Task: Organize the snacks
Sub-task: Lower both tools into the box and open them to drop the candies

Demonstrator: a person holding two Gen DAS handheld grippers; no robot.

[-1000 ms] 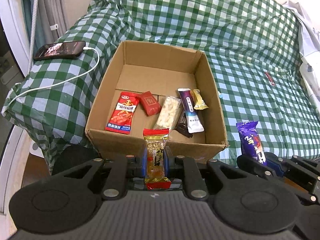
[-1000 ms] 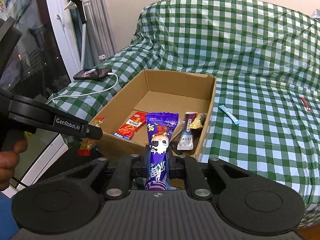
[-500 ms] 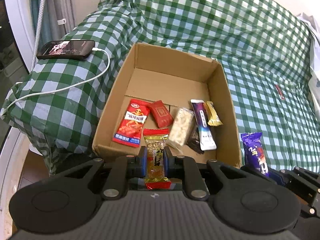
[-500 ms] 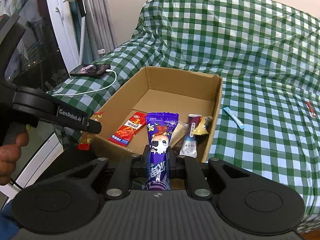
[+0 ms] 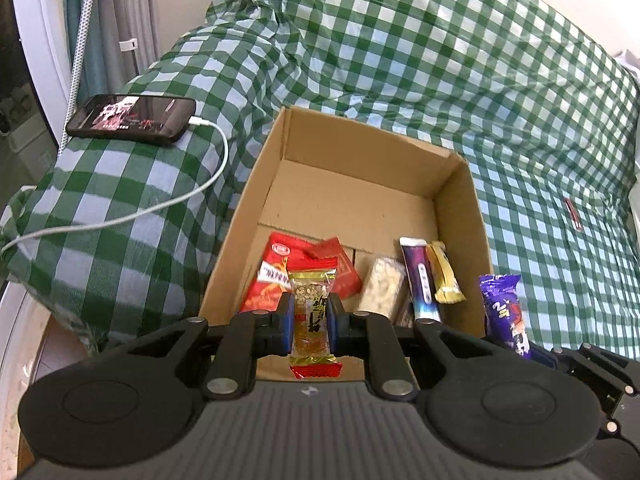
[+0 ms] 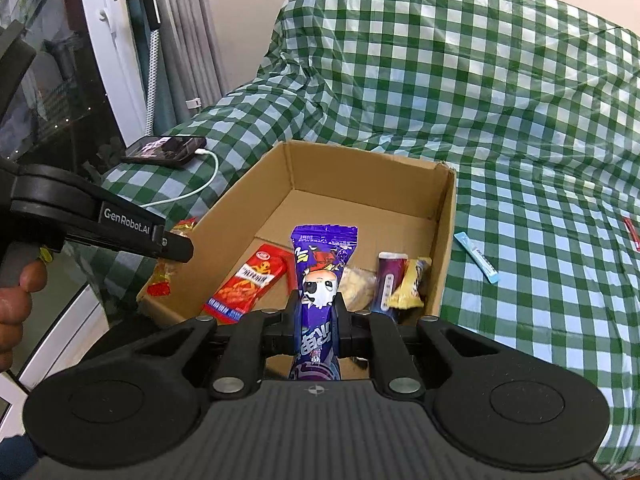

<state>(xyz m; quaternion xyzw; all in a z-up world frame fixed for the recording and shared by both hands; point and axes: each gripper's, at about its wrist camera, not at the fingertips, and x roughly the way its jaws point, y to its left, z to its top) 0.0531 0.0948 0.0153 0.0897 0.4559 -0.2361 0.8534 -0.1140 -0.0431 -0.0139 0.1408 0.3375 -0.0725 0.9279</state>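
Left wrist view: left gripper (image 5: 311,316) fingers clamp one peanut candy (image 5: 312,312) over the box's (image 5: 464,216) near edge; five snacks lie inside. Right gripper (image 6: 319,318) grips one purple packet (image 6: 322,280); "GenRobot.AI" reads on the other gripper's arm.

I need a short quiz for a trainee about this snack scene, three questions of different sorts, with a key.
1. True or false: the left gripper is shut on the gold peanut candy.
2. What does the right gripper hold? A purple snack pack B phone C blue stick
3. Fill in: the blue stick lies ___ the cardboard box.

Key: 1 true; 2 A; 3 outside.
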